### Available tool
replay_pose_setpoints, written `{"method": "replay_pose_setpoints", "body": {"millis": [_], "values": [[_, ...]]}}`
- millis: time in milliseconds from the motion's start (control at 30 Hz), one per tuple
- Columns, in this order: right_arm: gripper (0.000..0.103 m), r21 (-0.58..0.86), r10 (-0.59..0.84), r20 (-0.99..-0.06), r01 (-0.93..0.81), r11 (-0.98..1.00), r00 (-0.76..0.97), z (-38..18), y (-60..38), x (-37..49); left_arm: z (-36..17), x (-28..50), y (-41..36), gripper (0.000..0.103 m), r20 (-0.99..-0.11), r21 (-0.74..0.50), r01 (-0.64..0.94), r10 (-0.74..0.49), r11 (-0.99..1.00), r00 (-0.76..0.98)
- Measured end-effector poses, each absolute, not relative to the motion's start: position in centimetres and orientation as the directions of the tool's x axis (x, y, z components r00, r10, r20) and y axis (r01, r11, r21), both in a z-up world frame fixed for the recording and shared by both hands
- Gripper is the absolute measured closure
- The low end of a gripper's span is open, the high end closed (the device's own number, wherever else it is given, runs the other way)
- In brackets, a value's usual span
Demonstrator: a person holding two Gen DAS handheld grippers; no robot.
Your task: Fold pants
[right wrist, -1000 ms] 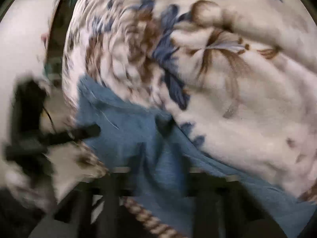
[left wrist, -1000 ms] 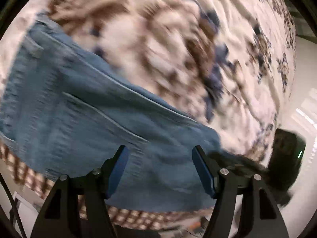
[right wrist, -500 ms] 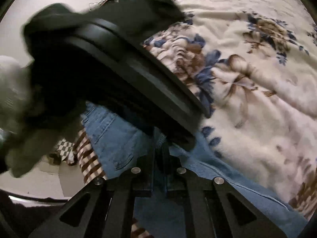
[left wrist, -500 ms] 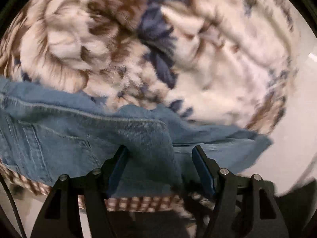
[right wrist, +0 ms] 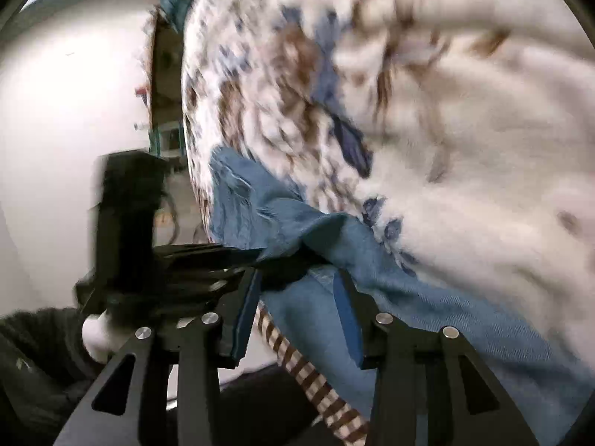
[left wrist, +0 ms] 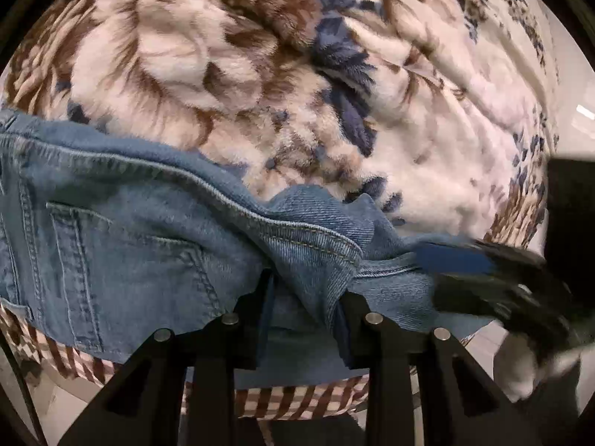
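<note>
Blue jeans (left wrist: 130,260) lie along the near edge of a bed, back pocket up. My left gripper (left wrist: 305,297) points steeply down, and its closing jaws pinch a bunched fold of the denim. The right gripper's blurred fingers (left wrist: 457,260) come in from the right, level with that fold. In the right wrist view the jeans (right wrist: 390,271) run under my right gripper (right wrist: 297,312). Its jaws are opening; denim lies between them, but the pads do not press on it. The left gripper's black body (right wrist: 126,215) stands just left of it.
A fluffy cream blanket (left wrist: 223,55) with brown and blue flowers covers the bed (right wrist: 483,148) beyond the jeans. A brown checked sheet (left wrist: 290,397) hangs at the bed's edge under the denim. A white-gloved hand (right wrist: 100,334) with a dark sleeve holds the left gripper. The floor is pale.
My left jaws have narrowed onto a fold of denim. The right gripper, shut on the denim half a second ago, has parted its jaws and drawn back from the left one.
</note>
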State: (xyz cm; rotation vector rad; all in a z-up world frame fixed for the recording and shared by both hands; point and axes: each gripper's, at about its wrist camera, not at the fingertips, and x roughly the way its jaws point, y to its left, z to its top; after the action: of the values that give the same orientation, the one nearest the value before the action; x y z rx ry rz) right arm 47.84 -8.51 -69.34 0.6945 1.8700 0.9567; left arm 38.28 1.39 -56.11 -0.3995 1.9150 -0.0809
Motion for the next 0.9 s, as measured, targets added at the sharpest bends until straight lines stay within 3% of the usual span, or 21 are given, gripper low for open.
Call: {"method": "replay_pose_setpoints", "body": {"millis": [167,233,267,400,533,567,633,667,700,900], "values": [[0.055,0.828,0.819,-0.199,0.355,0.434,-0.537,-75.8,-4.9,48.0,-55.2,37.1,2.5,0.078,-0.884,-0.288,-0.286,-0.369,0.914,-0.287],[0.037,0.819,0.850,-0.125,0.429,0.380,-0.512,-77.2,-3.8,48.0,-54.3,36.7,3.4,0.078,-0.875,-0.319,-0.304,-0.402,0.898,-0.270],[0.037,0.818,0.869,-0.072,0.470,0.333,-0.489,-77.9,-3.2,47.9,-53.3,36.5,4.1,0.078,-0.869,-0.353,-0.330,-0.438,0.875,-0.231],[0.033,0.805,0.899,-0.046,0.516,0.292,-0.436,-78.9,-2.8,48.3,-51.1,36.3,6.3,0.076,-0.883,-0.371,-0.333,-0.440,0.867,-0.163],[0.031,0.798,0.844,-0.175,0.429,0.423,-0.508,-79.7,-0.1,48.7,-52.3,36.3,8.1,0.075,-0.940,-0.277,-0.301,-0.323,0.912,-0.113],[0.032,0.793,0.815,-0.214,0.391,0.467,-0.538,-79.6,1.0,48.8,-53.6,36.3,8.5,0.070,-0.952,-0.241,-0.294,-0.285,0.925,-0.115],[0.049,0.753,0.789,-0.261,0.395,0.527,-0.556,-79.7,1.3,49.4,-55.8,35.7,9.8,0.071,-0.954,-0.195,-0.312,-0.254,0.930,-0.162],[0.069,0.765,0.798,-0.256,0.390,0.512,-0.545,-79.1,1.0,50.2,-57.0,35.2,10.4,0.072,-0.952,-0.174,-0.331,-0.244,0.927,-0.184],[0.081,0.786,0.818,-0.269,0.375,0.492,-0.508,-78.2,-0.1,51.4,-57.6,34.7,11.0,0.072,-0.949,-0.173,-0.350,-0.252,0.921,-0.192],[0.080,0.781,0.908,-0.250,0.484,0.394,-0.336,-76.7,-6.9,53.8,-58.9,33.1,12.7,0.072,-0.942,-0.172,-0.372,-0.263,0.912,-0.208]]}}
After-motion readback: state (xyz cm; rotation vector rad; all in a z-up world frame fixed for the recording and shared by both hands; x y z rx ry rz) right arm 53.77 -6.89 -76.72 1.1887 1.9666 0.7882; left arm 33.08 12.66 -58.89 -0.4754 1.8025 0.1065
